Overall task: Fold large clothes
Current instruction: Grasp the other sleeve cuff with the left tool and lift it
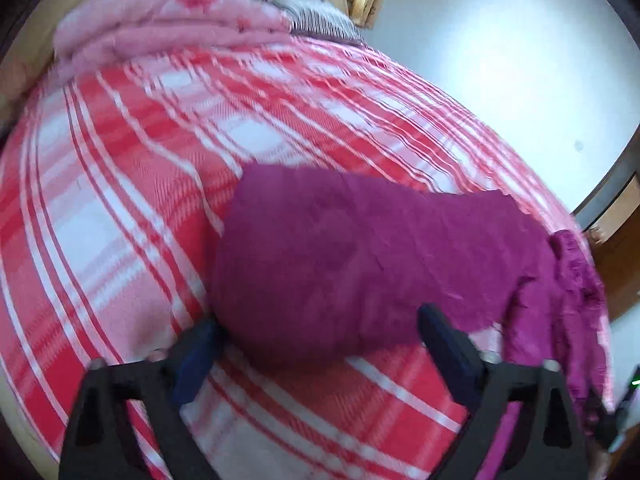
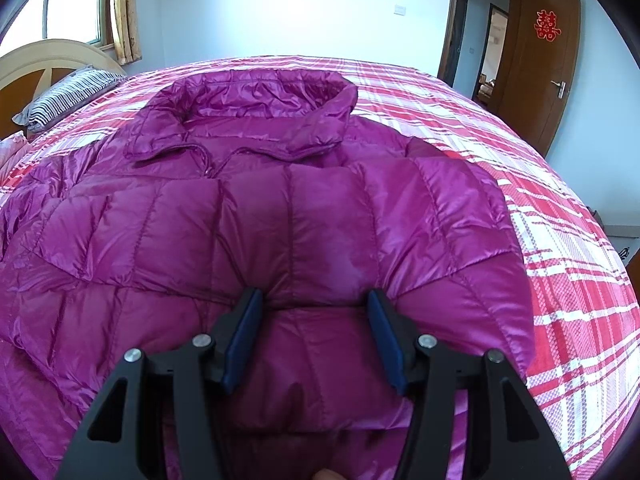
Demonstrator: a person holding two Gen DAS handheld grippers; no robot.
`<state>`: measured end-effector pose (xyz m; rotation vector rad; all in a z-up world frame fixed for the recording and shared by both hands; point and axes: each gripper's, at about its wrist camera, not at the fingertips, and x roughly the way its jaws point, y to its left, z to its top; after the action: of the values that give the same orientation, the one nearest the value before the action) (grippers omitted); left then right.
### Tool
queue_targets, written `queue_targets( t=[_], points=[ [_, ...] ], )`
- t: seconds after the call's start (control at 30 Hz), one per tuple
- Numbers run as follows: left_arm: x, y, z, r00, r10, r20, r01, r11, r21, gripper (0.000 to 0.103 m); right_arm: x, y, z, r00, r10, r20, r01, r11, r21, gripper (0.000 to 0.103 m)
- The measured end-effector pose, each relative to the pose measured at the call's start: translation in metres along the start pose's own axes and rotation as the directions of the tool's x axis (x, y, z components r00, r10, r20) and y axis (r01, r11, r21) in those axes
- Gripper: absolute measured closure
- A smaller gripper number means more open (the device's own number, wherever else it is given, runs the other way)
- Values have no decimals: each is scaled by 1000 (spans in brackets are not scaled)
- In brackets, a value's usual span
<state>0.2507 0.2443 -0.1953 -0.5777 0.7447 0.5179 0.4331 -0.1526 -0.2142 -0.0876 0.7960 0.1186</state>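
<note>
A magenta quilted puffer jacket (image 2: 248, 216) lies front up on the bed, collar at the far end. A sleeve is folded across its chest. My right gripper (image 2: 314, 304) is open, its fingers astride a puffed fold at the jacket's near edge. In the left wrist view a magenta sleeve (image 1: 344, 256) lies on the red and white plaid bedspread (image 1: 120, 184). My left gripper (image 1: 316, 328) is open, with the rounded sleeve end between its spread fingers. That view is blurred.
A striped pillow (image 2: 68, 100) and a headboard (image 2: 44, 64) are at the far left. A folded pink blanket (image 1: 160, 20) lies by the pillow. An open brown door (image 2: 540, 64) is at the right. The bed edge curves along the right.
</note>
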Motion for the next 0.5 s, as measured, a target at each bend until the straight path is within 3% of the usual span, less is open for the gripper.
queue_targets(
  t=[0.1,0.13,0.2,0.3,0.5],
  points=[
    [8,2,9,1000,24,7,-25,999,40,77,0,0,0,1000,0,0,0,1000,1,45],
    [8,5,13,1000,23,13,-23,999,41,82,0,0,0,1000,-1,0,1,1000,0,45],
    [-3,9,20,997,53,62,-55,998,40,86,1,0,0,1000,0,1,0,1000,1,45],
    [-37,-8,32,978,56,199,-77,992,99,87,-1,-1,0,1000,4,3,-4,1000,4,45],
    [-108,-77,52,901,-66,429,-73,951,299,87,-1,-1,-1,1000,8,3,-8,1000,6,45]
  ],
)
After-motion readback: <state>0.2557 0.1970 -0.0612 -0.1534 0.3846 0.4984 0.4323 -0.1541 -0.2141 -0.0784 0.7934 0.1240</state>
